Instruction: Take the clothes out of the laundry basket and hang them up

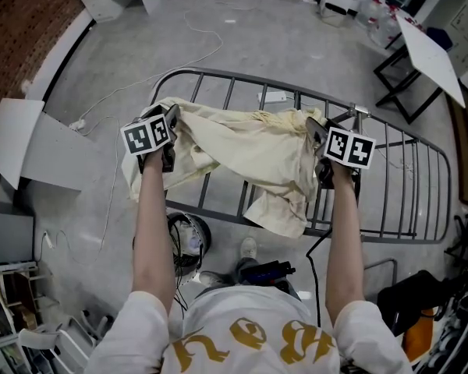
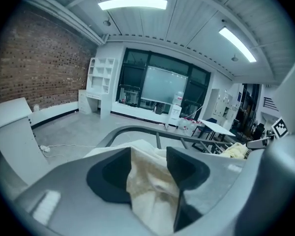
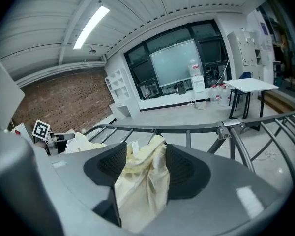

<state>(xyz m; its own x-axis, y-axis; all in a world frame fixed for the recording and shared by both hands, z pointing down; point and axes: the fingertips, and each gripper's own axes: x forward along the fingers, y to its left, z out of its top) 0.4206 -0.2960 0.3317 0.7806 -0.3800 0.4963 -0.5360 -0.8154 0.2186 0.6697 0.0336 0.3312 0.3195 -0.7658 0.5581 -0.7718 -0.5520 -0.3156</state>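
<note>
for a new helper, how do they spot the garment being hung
Start at the big grey metal drying rack. Across its bars lies a pale yellow garment, ends between the jaws of the left hand-held gripper and right hand-held gripper. No other cloth is on the rack.

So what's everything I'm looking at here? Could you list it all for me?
garment: one, pale yellow, draped over the rack between the grippers
drying rack: one, dark grey metal bars, on the floor before the person
cable: one, white, trailing over the grey floor beyond the rack
table: one, white top, dark legs, far right
brick wall: one, reddish, left of the room
ceiling lights: two, white strips, overhead
left gripper: one, grey, shut on the garment's left end
right gripper: one, grey, jaws apart, garment's right end between them
arms: two, bare, from white short sleeves
</note>
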